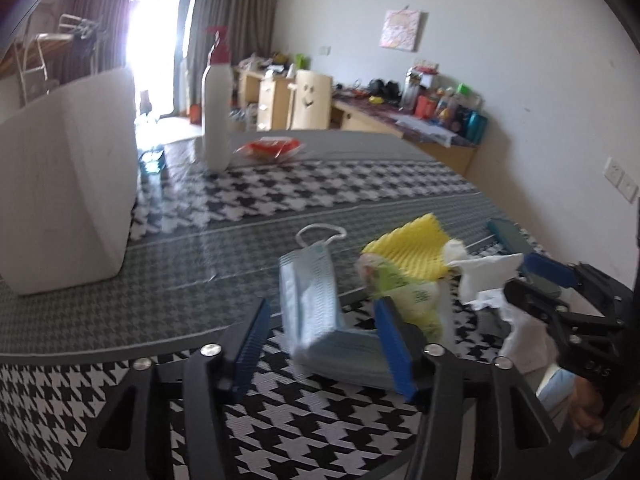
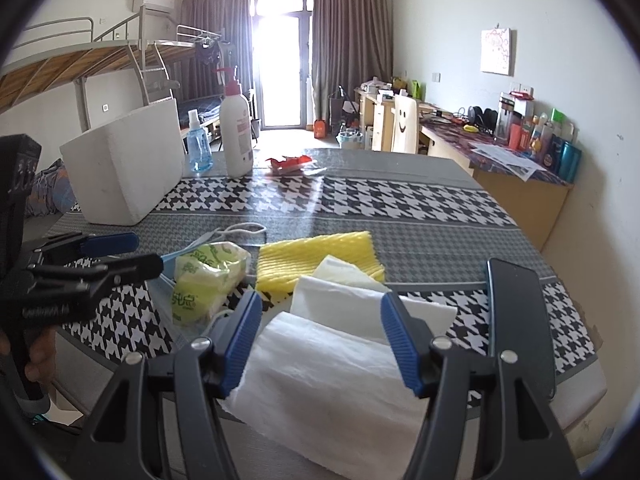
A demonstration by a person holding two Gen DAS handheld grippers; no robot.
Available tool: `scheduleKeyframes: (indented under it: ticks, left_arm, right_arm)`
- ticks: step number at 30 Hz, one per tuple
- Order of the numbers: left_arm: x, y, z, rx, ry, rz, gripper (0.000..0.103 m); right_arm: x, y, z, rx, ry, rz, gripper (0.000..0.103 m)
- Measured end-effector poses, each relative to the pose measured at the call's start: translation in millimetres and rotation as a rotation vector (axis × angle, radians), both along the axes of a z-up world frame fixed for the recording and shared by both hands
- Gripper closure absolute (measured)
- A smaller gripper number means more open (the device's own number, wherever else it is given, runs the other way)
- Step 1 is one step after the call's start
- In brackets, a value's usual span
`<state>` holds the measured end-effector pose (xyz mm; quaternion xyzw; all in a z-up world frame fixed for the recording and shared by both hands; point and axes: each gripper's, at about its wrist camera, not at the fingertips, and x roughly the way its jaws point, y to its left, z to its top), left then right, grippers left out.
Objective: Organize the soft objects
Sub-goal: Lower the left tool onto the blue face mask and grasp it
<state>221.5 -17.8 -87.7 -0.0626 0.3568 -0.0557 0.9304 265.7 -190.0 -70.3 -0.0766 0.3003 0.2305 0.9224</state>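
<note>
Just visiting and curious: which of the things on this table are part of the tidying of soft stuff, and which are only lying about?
Part of the job:
- blue face mask
- green tissue pack
- yellow foam sheet
- white tissue
- white bin, probably where they go

Just lying about:
- lotion pump bottle
- blue spray bottle
- red wrapper

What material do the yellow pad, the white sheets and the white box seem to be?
Yellow pad: likely soft foam, matte, ridged surface. White sheets: probably tissue paper or nonwoven, thin, softly creased. White box: perhaps foam or plastic, matte with thick walls; unclear.
</note>
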Motion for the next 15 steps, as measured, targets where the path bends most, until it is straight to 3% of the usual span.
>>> scheduleKeyframes:
  ticks: [4, 8, 11, 15]
  left_arm:
    - [5, -2, -10, 0.014, 0.067, 0.003, 0.051]
    - [7, -4, -12, 0.037, 0.082, 0.011, 0.053]
    - [8, -6, -14, 0.046, 0.111, -0.006, 0.071]
    - [9, -9, -17, 0.055, 0.134, -0.021, 0.080]
  right_arm:
    - [2, -2, -2, 0.008, 0.008, -0.001, 0.036]
    - [3, -3, -4, 0.005, 0.009, -0.002, 0.036]
    - [9, -4, -8, -0.014, 0.023, -0.013, 0.036]
    - [18, -2, -14, -0.047, 0.051, -0.024, 0.036]
